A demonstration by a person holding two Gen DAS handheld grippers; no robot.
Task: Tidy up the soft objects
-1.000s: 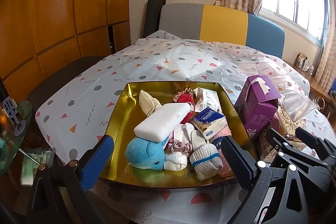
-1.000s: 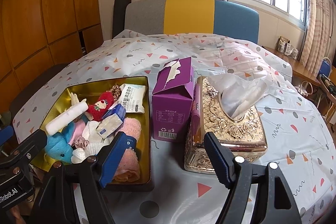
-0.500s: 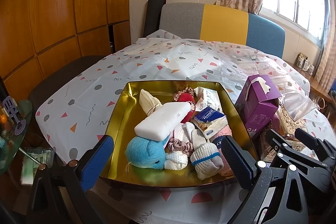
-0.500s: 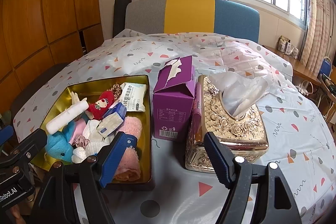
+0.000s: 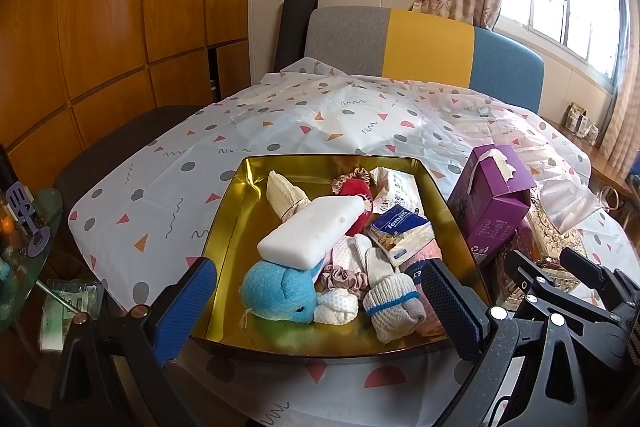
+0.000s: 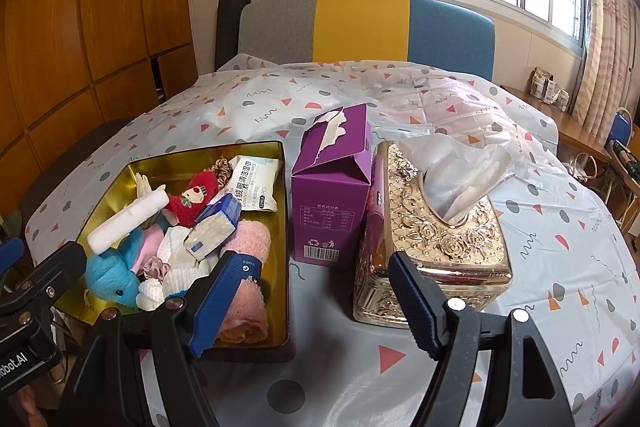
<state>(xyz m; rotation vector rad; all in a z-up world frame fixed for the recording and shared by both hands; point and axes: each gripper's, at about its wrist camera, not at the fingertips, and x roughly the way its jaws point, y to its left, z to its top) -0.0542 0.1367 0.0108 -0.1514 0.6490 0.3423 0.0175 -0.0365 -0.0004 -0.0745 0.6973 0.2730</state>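
Note:
A gold tin tray (image 5: 228, 223) (image 6: 280, 211) on the patterned tablecloth holds several soft things: a blue plush whale (image 5: 276, 293) (image 6: 110, 275), a white sponge block (image 5: 310, 237) (image 6: 128, 223), a red doll (image 5: 356, 189) (image 6: 192, 199), rolled white socks (image 5: 390, 301), a scrunchie (image 5: 344, 277), tissue packs (image 5: 400, 233) (image 6: 254, 183) and a pink towel (image 6: 248, 283). My left gripper (image 5: 316, 311) is open and empty, at the tray's near edge. My right gripper (image 6: 320, 303) is open and empty, in front of the purple carton and the gold tissue box.
A purple carton (image 6: 332, 187) (image 5: 494, 203) stands right of the tray. An ornate gold tissue box (image 6: 436, 239) with a plastic bag sticking out sits beside it. A sofa (image 6: 360, 27) is behind the table. A glass side table (image 5: 24, 243) stands at the left.
Both views have shifted very slightly; the grippers stay open and the things in the tray have not moved.

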